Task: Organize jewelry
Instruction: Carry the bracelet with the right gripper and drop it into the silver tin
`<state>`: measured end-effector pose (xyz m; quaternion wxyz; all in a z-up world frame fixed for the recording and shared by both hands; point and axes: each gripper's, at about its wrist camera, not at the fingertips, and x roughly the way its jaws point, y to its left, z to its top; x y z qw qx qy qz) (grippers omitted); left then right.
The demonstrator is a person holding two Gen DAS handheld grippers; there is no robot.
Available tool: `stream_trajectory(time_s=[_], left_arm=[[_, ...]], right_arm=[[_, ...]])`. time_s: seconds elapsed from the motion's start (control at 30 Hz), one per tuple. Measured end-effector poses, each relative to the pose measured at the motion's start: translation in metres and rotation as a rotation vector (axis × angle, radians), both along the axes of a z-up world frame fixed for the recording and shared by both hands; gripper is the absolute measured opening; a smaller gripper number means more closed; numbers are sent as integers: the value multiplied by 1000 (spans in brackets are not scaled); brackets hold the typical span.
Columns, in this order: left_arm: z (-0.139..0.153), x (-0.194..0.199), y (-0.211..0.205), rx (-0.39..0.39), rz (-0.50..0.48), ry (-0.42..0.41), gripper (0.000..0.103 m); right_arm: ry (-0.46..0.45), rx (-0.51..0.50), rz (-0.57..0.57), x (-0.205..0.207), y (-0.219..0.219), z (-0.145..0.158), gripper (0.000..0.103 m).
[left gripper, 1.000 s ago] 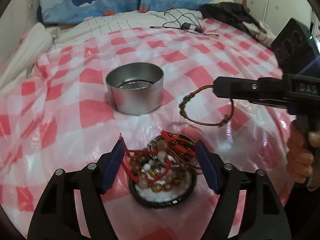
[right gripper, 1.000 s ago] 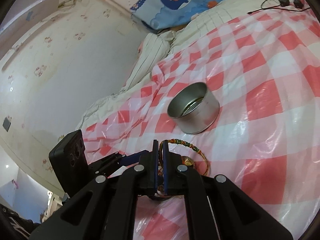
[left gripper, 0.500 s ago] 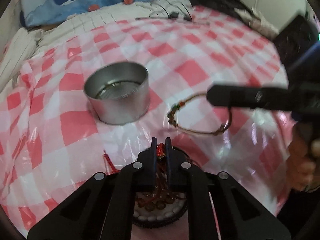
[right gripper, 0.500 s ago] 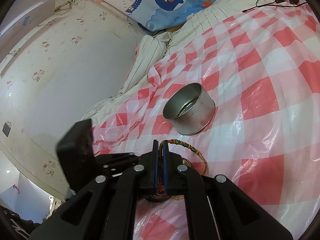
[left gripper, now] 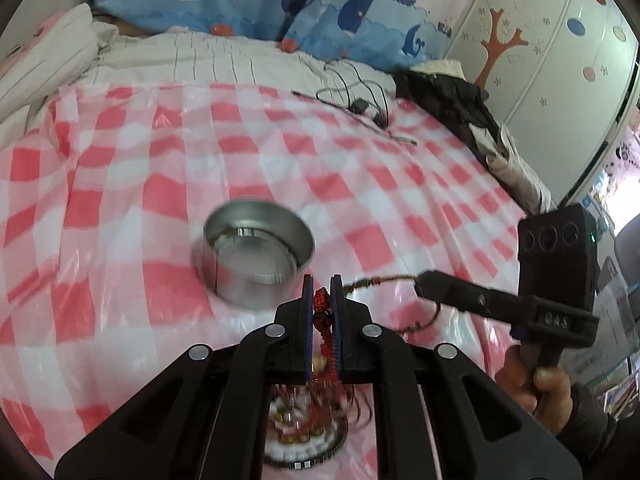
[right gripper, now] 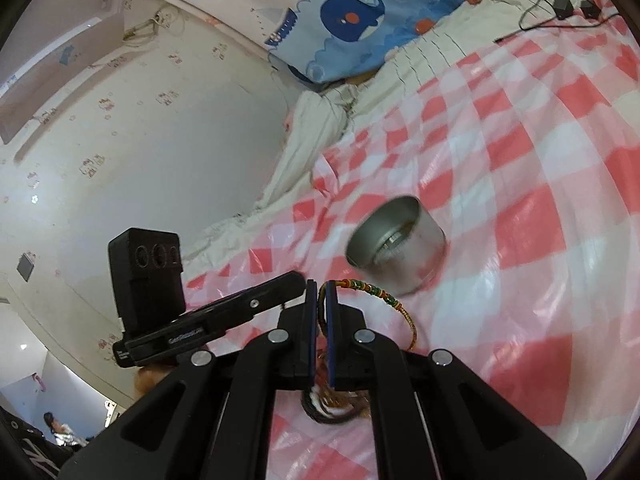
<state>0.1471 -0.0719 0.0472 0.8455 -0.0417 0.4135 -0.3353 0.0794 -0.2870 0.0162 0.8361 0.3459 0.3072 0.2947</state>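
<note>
My left gripper (left gripper: pixel 321 280) is shut on a red braided cord bracelet (left gripper: pixel 322 314), lifted above the pile of beaded jewelry (left gripper: pixel 308 420) in a black-rimmed dish (left gripper: pixel 304 462). A round silver tin (left gripper: pixel 256 252) stands open just beyond it on the pink checked cloth. My right gripper (right gripper: pixel 319 286) is shut on a thin woven bracelet with coloured beads (right gripper: pixel 380 298), held in the air near the tin (right gripper: pixel 398 244). In the left wrist view that bracelet (left gripper: pixel 380 280) hangs from the right gripper's tip (left gripper: pixel 424 282).
The pink and white checked plastic cloth (left gripper: pixel 120 208) covers a bed. Black cables and a charger (left gripper: pixel 360 106) lie at the far edge, dark clothing (left gripper: pixel 460 100) at the back right. Whale-print pillows (left gripper: pixel 240 0) sit behind. A wall (right gripper: pixel 120 140) is on the left.
My left gripper shut on the red cord in the jewelry pile, then rose and tilted up with it. The right gripper stayed almost still, holding its bracelet.
</note>
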Motion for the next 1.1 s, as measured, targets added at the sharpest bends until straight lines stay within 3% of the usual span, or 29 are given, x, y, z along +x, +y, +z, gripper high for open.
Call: stream_trajectory(time_s=[0.2, 0.33, 0.37, 0.4, 0.47, 0.57, 0.67, 0.77, 0.83, 0.97, 1.1], left_arm=[[10, 39, -11, 4, 37, -33, 7], [-3, 69, -19, 37, 59, -6, 9], [-10, 76, -22, 72, 67, 6, 17], [-20, 85, -24, 117, 75, 33, 37], [-28, 89, -18, 150, 124, 46, 54], [-26, 89, 1, 144, 161, 68, 55], [-14, 79, 27, 125, 225, 38, 63], [-9, 60, 48, 121, 259, 29, 67], [-12, 42, 56, 143, 255, 28, 68], [-25, 8, 66, 156, 231, 60, 68], [-40, -12, 51, 210, 167, 78, 68]], right_arm=[[-63, 3, -3, 30, -1, 27, 5], [-60, -14, -1, 62, 0, 29, 5], [-56, -18, 3, 67, 1, 28, 5], [-50, -29, 10, 76, 5, 26, 5], [-41, -80, 21, 91, 14, 22, 5], [-17, -221, 23, 106, 31, 10, 5], [64, -372, 99, 116, 58, -13, 6], [61, -439, 102, 104, 68, -16, 13], [28, -435, 76, 90, 64, -6, 35], [-4, -418, 20, 44, 46, 10, 40], [71, -404, -27, 2, 24, -9, 48]])
